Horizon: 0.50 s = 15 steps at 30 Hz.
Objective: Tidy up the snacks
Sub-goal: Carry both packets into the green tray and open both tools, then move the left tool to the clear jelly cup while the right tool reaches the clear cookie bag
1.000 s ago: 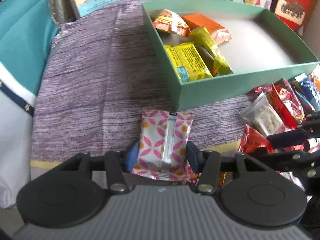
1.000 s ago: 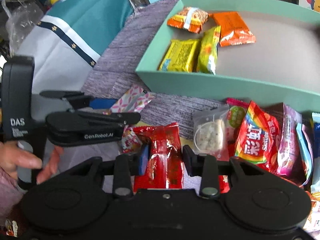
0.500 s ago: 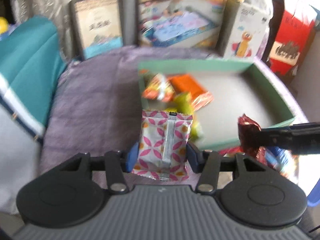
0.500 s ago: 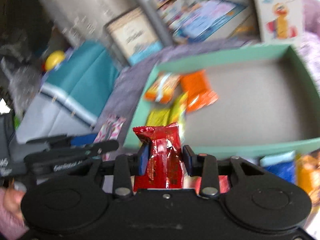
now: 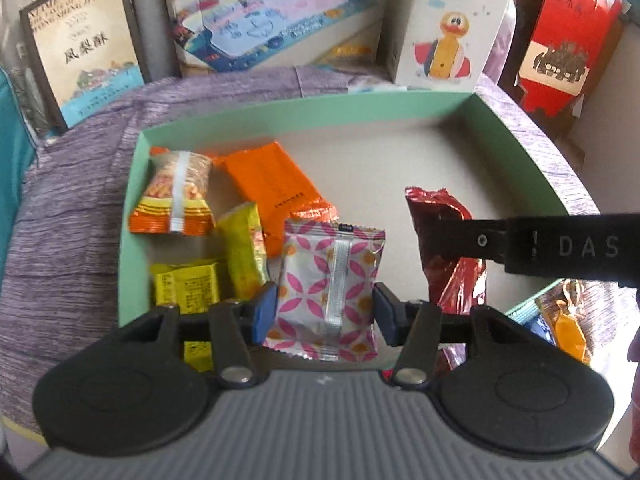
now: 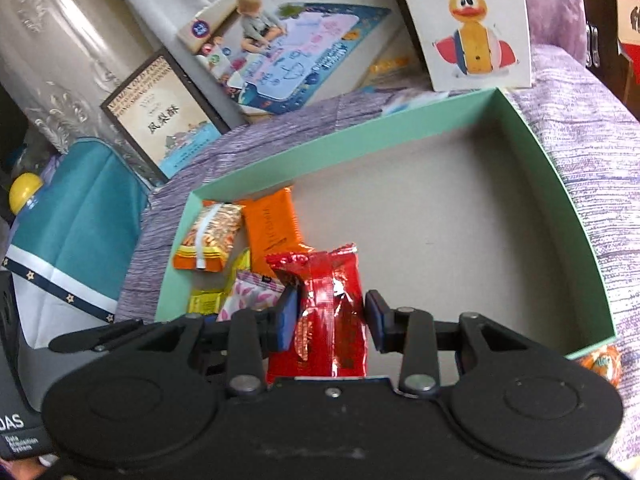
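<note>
My left gripper (image 5: pixel 325 307) is shut on a white packet with pink petal print (image 5: pixel 328 292) and holds it above the left half of the green box (image 5: pixel 304 114). My right gripper (image 6: pixel 331 316) is shut on a red foil packet (image 6: pixel 334 320), held above the box's middle (image 6: pixel 568 200); the packet also shows in the left wrist view (image 5: pixel 448 256). Inside the box at the left lie an orange snack bag (image 5: pixel 176 196), an orange packet (image 5: pixel 272 184) and yellow packets (image 5: pixel 188 288).
The box sits on a purple cloth (image 5: pixel 72 184). Behind it stand a framed box with Chinese text (image 5: pixel 86 52), a play-mat box (image 5: pixel 272 20), a duck box (image 5: pixel 444 28) and a red box (image 5: pixel 560 48). Loose snacks (image 5: pixel 560 324) lie right of the box. A teal cushion (image 6: pixel 68 216) is at the left.
Both grippers lifted their packets off the cloth and carried them forward over the green box. The pink packet and the red packet now hang above the box's inside.
</note>
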Tool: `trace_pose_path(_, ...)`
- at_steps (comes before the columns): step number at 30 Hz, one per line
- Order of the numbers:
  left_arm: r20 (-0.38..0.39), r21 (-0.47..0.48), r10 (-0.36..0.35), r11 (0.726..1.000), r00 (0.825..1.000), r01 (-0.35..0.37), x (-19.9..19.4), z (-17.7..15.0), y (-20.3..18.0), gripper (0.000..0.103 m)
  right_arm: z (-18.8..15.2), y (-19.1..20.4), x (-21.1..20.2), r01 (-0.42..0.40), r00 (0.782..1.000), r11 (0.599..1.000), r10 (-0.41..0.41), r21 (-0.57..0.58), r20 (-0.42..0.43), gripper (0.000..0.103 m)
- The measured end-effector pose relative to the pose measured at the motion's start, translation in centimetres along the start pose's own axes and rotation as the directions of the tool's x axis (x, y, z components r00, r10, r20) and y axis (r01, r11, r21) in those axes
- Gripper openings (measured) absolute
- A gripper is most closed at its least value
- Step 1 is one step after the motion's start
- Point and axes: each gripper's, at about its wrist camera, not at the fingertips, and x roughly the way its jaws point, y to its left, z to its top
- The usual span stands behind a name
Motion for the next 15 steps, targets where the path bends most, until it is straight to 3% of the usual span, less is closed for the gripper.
trace_pose_path(5,-0.026,0.006,0.005,1.000,1.000,-0.005,1.0,0.1,0.2,0.056,0.2,0.0,1.4,-0.012,0.999,1.000,0.011,-0.010,-0.034,0.040)
trace_pose_path(6,-0.026,0.006,0.001,1.000,1.000,-0.001,0.9,0.2,0.3,0.072,0.2,0.0,1.7,-0.017,0.999,1.000,0.016,-0.007,-0.039,0.044)
trace_pose_path(7,-0.017,0.005,-0.001,1.000,1.000,0.001,0.8,0.3,0.4,0.093,0.2,0.1,1.8,-0.020,0.999,1.000,0.020,-0.003,-0.043,0.061)
trace_pose_path(8,0.001,0.003,0.002,1.000,1.000,-0.002,0.3,0.3,0.5,0.101,0.3,0.0,1.8,-0.026,0.999,1.000,0.026,0.005,-0.043,0.071)
trace_pose_path(9,0.029,0.003,0.009,1.000,1.000,-0.009,-0.3,0.2,0.6,0.103,0.3,0.0,1.7,-0.025,0.999,1.000,0.025,0.010,-0.034,0.084)
trace_pose_path(15,0.043,-0.029,0.023,0.999,0.999,-0.022,-2.1,0.5,1.8,0.103,0.1,0.4,0.2,-0.015,1.000,1.000,0.015,-0.003,-0.003,0.088)
